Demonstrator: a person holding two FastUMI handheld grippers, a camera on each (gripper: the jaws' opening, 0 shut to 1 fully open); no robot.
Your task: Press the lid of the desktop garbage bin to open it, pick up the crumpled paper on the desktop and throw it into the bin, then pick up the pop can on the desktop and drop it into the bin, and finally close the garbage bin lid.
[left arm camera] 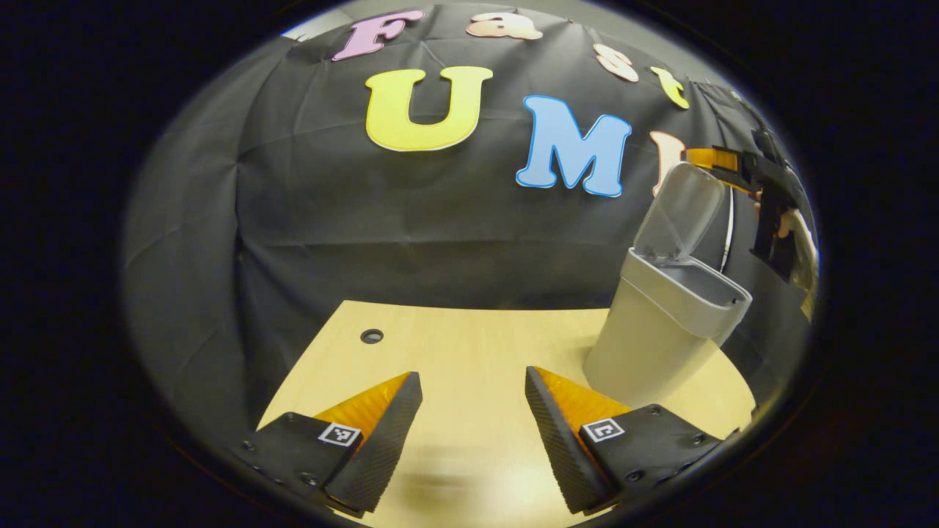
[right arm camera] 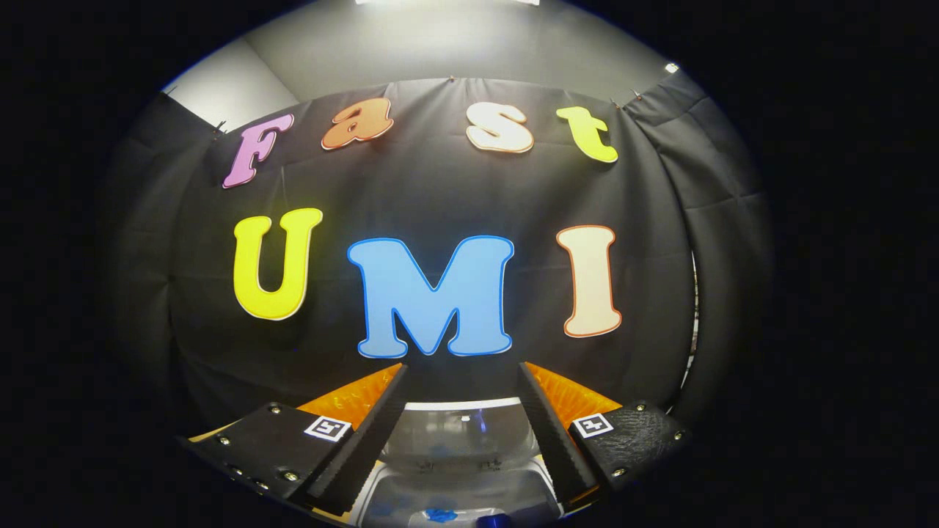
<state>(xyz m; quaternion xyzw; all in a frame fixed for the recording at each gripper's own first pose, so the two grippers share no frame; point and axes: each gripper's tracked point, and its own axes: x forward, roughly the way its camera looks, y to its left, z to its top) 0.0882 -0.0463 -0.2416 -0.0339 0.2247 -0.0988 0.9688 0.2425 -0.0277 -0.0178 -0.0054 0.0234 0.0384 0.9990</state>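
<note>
Grey plastic flip-top bin (left arm camera: 664, 323) stands open, its raised lid (left arm camera: 678, 213) directly below the right gripper (right arm camera: 462, 400), whose jaws gape empty; left gripper (left arm camera: 473, 411) also wide, empty.

I saw a black cloth (right arm camera: 440, 198) hanging as the back wall, with folds and creases in it. Above the cloth was a plain grey wall (right arm camera: 440, 44), and a bright light (right arm camera: 447, 2) shone at the very top. Below, a pale wood table (left arm camera: 469, 345) stood against the cloth. The table had a small round hole (left arm camera: 372, 336) near its far edge.
</note>
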